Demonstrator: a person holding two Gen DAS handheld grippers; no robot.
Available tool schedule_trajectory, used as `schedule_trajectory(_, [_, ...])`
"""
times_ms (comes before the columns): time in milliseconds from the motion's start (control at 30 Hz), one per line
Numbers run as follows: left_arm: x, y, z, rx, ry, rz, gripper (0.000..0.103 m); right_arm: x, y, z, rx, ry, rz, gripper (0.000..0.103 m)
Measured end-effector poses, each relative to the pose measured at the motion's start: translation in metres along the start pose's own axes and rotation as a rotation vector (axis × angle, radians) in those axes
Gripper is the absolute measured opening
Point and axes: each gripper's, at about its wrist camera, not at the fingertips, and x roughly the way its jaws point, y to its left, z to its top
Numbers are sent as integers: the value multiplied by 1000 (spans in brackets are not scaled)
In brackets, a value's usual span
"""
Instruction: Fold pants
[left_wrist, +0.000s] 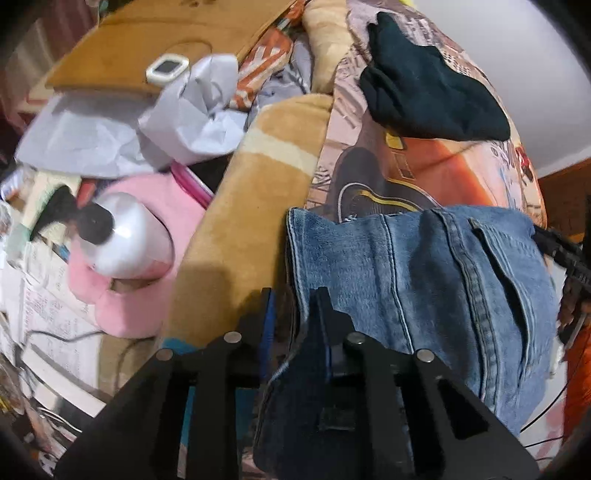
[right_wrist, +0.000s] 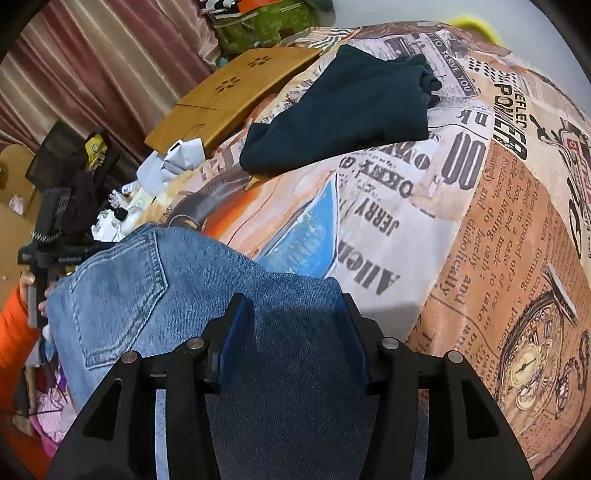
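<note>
Jeans (right_wrist: 155, 288) already folded compact on bedsheet (right_wrist: 480, 221); left gripper (left_wrist: 291, 317) jaws clamp denim edge, right gripper (right_wrist: 291, 332) jaws apart over fabric; prob. final tidy left.

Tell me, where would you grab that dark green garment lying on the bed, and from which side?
I'd pinch the dark green garment at its near folded edge, coming in low from the jeans side. In the right view that edge stands thick and slightly raised off the printed bedspread, so fingers could probably slip under it. The far bunched end looks lumpier and harder to grip cleanly.
</note>
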Motion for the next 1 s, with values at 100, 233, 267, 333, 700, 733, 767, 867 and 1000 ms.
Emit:
schedule_trajectory(100, [14,-8,1,15,33,-6,18,-1,5,-2,-9,-29,-28,42])
schedule_trajectory(233, [6,-27,-4,80,-39,67,6,-5,19,-6,-56,-94,-112,17])
schedule_trajectory(267, [1,-31,-5,93,-64,81,6,-6,20,-4,-59,-101,-110,5])
schedule_trajectory(333, [-13,-35,-7,105,-127,125,6,-10,22,5,-49,-133,-118,3])
schedule_trajectory(700, [-56,-45,-8,151,-278,192,6,-18,22,12,-163,-95,-119,77])
schedule_trajectory(733, [-53,-44,-9,149,-273,193,6,-10,18,7,-163,-68,-130,77])
schedule_trajectory(767, [-49,-43,-9,145,-268,192,6,-3,15,4,-160,-41,-137,76])
schedule_trajectory(867, [-38,-38,-13,119,-249,181,6,10,2,-2,-85,-35,-70,74])
schedule_trajectory(1000, [-38,-37,-15,100,-278,151,6,15,-1,6,-2,-53,-29,44])
